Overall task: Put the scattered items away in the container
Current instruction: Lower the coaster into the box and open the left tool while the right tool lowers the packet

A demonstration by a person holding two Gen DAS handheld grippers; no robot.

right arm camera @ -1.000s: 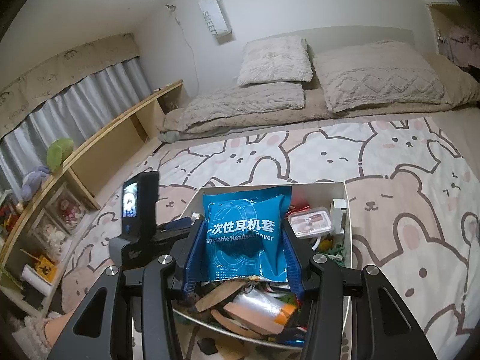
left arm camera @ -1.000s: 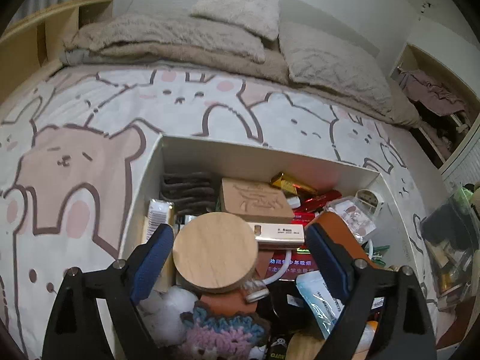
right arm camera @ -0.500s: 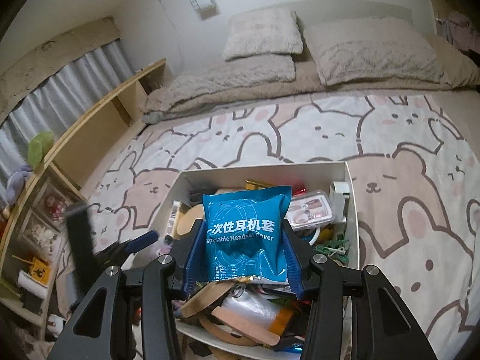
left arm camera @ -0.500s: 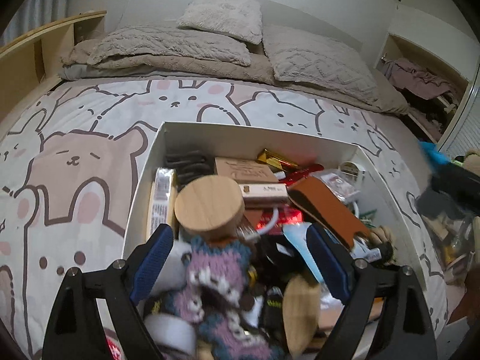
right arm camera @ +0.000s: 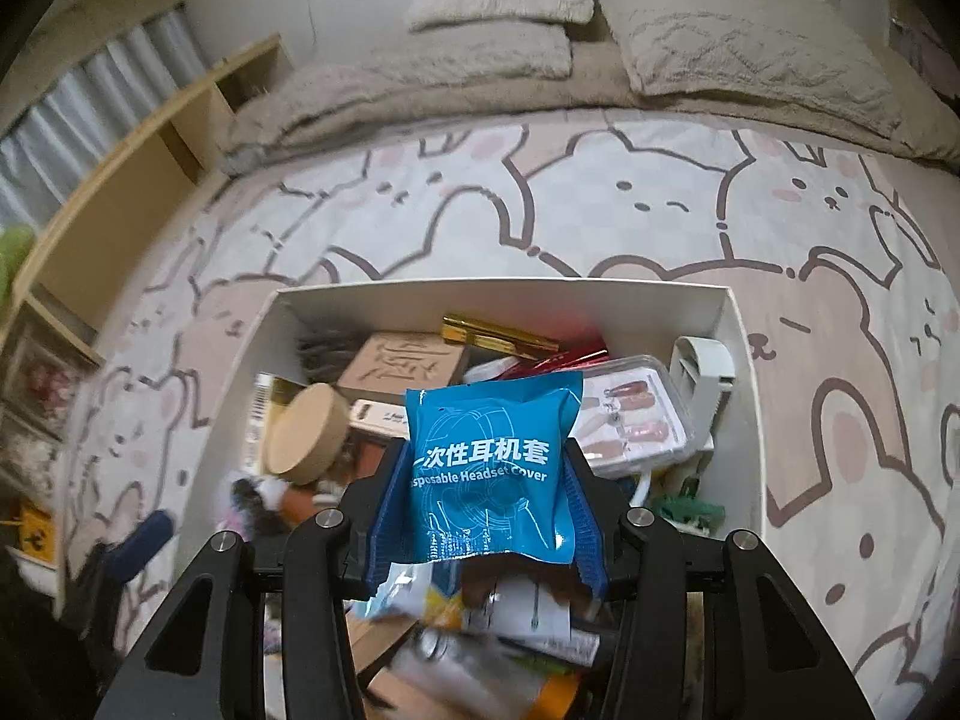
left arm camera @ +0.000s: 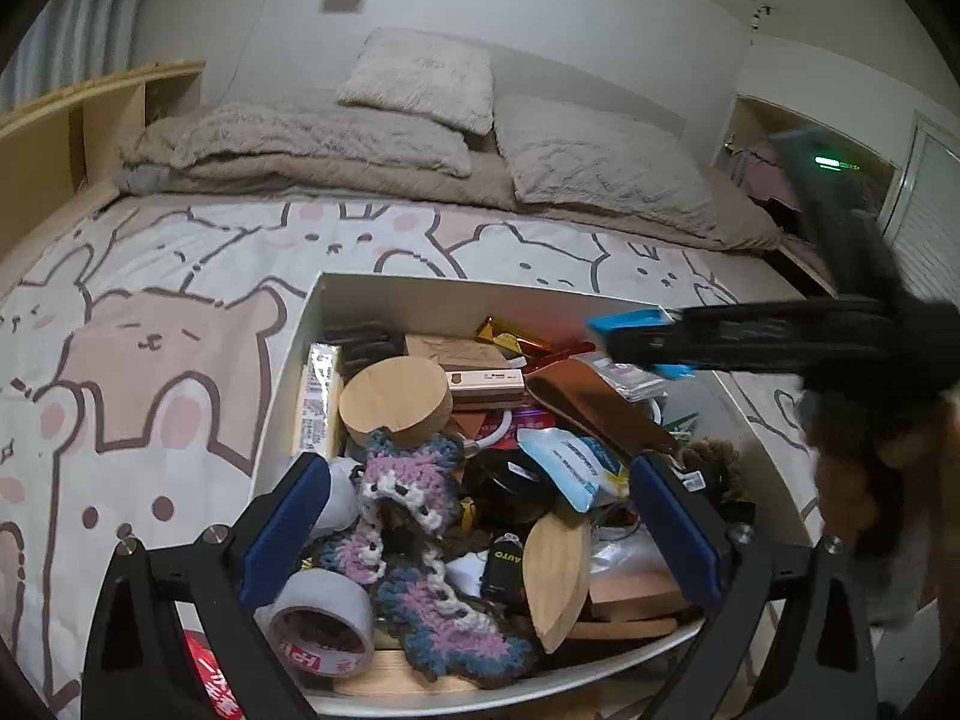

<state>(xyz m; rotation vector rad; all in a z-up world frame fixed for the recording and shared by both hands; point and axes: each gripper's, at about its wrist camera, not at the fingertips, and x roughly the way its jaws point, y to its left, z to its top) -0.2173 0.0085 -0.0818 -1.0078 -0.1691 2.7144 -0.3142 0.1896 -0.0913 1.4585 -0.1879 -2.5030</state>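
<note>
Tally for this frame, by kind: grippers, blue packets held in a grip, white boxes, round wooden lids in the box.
Grippers: 2 (left gripper, right gripper)
Blue headset cover packet, held: 1
White box: 1
Round wooden lid: 1
Total: 5

At right of the left wrist view, the black right gripper (left arm camera: 636,343) is motion-blurred. The white rectangular cardboard box (right arm camera: 741,396) has its near rim hidden behind the right gripper's frame; lower-left contents smear.
</note>
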